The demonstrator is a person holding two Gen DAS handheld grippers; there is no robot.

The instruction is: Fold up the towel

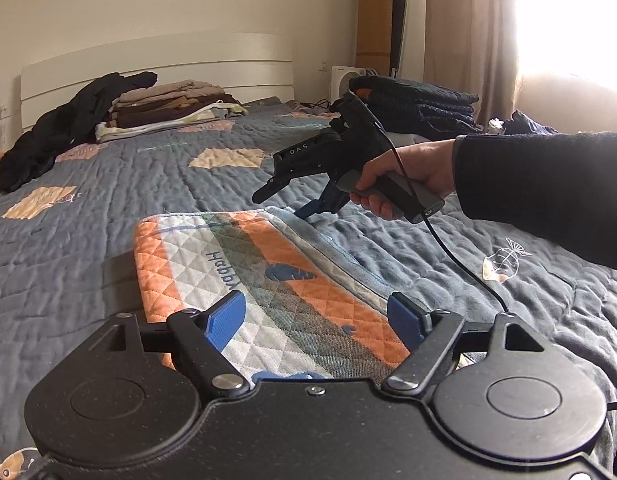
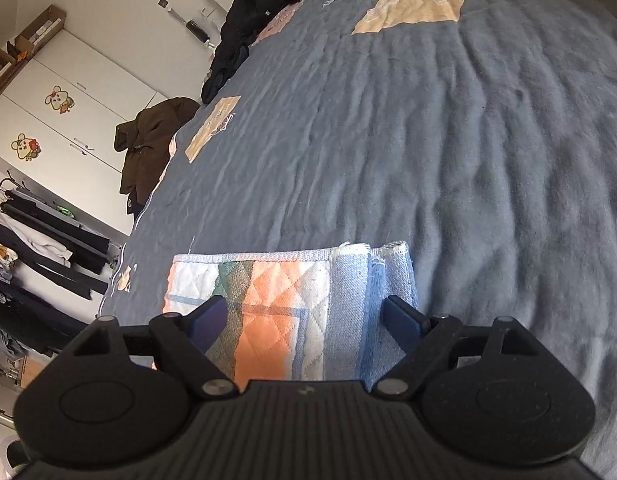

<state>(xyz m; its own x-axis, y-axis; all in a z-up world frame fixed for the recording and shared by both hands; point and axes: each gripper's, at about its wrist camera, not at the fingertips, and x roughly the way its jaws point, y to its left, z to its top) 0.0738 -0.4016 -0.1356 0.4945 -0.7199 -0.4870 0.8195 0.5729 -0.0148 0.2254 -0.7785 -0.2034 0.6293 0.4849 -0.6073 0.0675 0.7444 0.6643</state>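
1. Quilted orange, white and grey towel [image 1: 268,280] lies folded on the blue bed quilt [image 1: 108,200], under my spread left hand-held gripper [image 1: 316,320].
2. Right hand-held gripper [image 2: 304,320] spread over its far hemmed edge [image 2: 372,252].
3. Soft, limp, light; I'd pinch corners.

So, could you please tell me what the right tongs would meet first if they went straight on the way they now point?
Most likely the folded towel: the open right tongs point down at it, with its far end lying between the fingers. Beyond that is only the blue quilt. Depth is hard to judge.
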